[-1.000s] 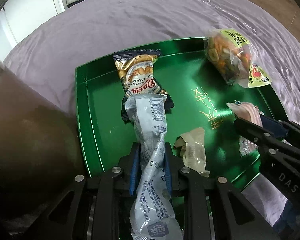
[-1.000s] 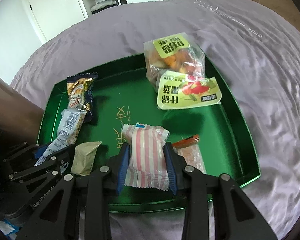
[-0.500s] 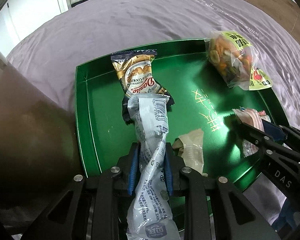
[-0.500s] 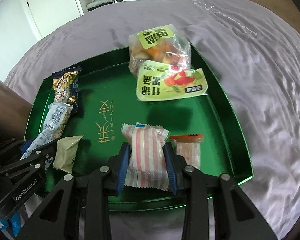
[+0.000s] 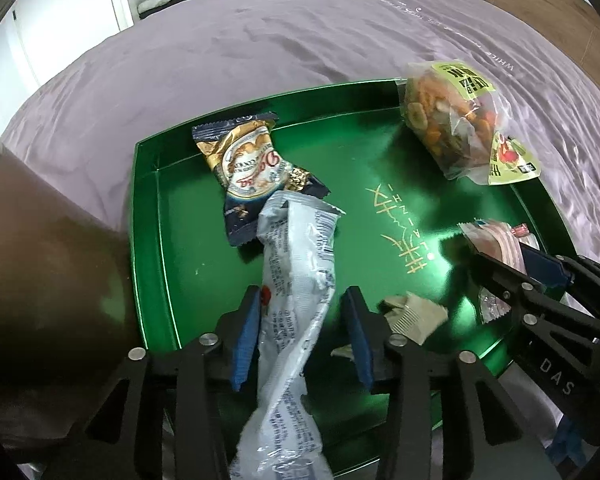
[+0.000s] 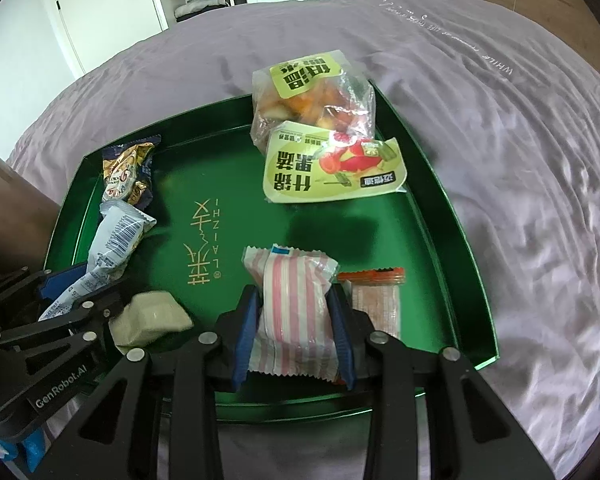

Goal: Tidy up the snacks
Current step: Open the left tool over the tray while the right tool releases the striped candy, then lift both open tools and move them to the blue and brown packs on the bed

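A green tray point(image 6: 432, 216) is sitting on a bed covered with a mauve sheet point(image 6: 500, 128), and gold lettering is running across the tray floor: Chinese characters beside the letters "LAI-ZHI", seen upside down from here. On the sheet's far edge small white print is showing the word "WHILE". The left claw point(image 5: 302, 334) has just been opening; its blue pads are now standing apart on either side of a long silvery-white snack packet point(image 5: 296, 280) with a barcode and fine print too small to read, and the pads are no longer pressing it. That packet is lying at the tray's 9 o'clock side, its far end overlapping a navy and gold cookie pack point(image 5: 252, 168) whose red script I cannot make out with certainty. The right claw point(image 6: 294, 334) is clenched on a pink-and-white striped pillow packet point(image 6: 292, 312) with a small blue tab on top, at the tray's 6 o'clock edge. Just beside it at 3 o'clock an orange-topped sachet point(image 6: 376, 300) is lying flat. A plain beige wrapped piece point(image 6: 148, 320) is resting between the two claws. At the tray's 1 o'clock corner two clear bags of mixed dried fruit point(image 6: 312, 104) with yellow-green labels in bold Chinese characters are leaning on each other. The left claw's body is reading "GenRobot.AI"; the right one is showing "DAS".
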Tool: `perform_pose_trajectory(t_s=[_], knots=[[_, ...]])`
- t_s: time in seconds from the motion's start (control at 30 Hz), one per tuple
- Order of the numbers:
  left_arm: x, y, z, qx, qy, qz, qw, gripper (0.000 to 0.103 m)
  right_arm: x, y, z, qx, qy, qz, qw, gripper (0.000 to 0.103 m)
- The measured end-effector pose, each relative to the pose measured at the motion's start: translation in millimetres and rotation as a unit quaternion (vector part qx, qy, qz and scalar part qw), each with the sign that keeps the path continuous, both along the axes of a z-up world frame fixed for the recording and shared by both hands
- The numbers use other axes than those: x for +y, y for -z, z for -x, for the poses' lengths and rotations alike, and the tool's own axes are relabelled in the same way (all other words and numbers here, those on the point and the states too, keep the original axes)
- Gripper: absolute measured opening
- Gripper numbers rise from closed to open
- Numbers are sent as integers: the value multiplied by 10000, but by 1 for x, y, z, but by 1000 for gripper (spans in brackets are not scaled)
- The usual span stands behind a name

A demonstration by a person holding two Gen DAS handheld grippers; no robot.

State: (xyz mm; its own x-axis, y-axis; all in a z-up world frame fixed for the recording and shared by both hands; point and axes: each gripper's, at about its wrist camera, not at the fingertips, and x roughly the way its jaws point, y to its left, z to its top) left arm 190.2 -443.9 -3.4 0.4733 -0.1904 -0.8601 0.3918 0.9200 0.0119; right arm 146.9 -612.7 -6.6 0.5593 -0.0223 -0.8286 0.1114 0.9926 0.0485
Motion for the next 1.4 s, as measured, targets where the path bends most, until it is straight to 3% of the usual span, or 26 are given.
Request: perform_pose_trajectory(t_s=[0.23,0.3,0.57,0.67,0.7,0.83,1.33,1.4], knots=[[-2,0,-1,26,-14,24,10000,42,0,0,0,17,-24,10,10000,0],[0,0,-1,43,-53,55,10000,43,1,-1,1,1,-28,30,10000,11],[5,-4,0,10,-139,109,9998,50,6,-5,-1,-33,-79,67,9999,12],[7,-9,-1,-48,-194,151,9997,54,8,-7,0,-74,-90,64,9999,37],[7,-10,-1,-69,-205,165,9996,55,9,-8,1,-86,-95,60,9999,39],[9,-14,-3,-138,-233,183,9995,59,11,-12,1,-116,-114,66,9998,40],[6,-36,14,-520,-209,284,9980,60,7,-43,16,-412,-71,254,9988,44],[7,-41,17,-630,-218,295,9973,65,6,-47,19,-460,-54,279,9985,44]])
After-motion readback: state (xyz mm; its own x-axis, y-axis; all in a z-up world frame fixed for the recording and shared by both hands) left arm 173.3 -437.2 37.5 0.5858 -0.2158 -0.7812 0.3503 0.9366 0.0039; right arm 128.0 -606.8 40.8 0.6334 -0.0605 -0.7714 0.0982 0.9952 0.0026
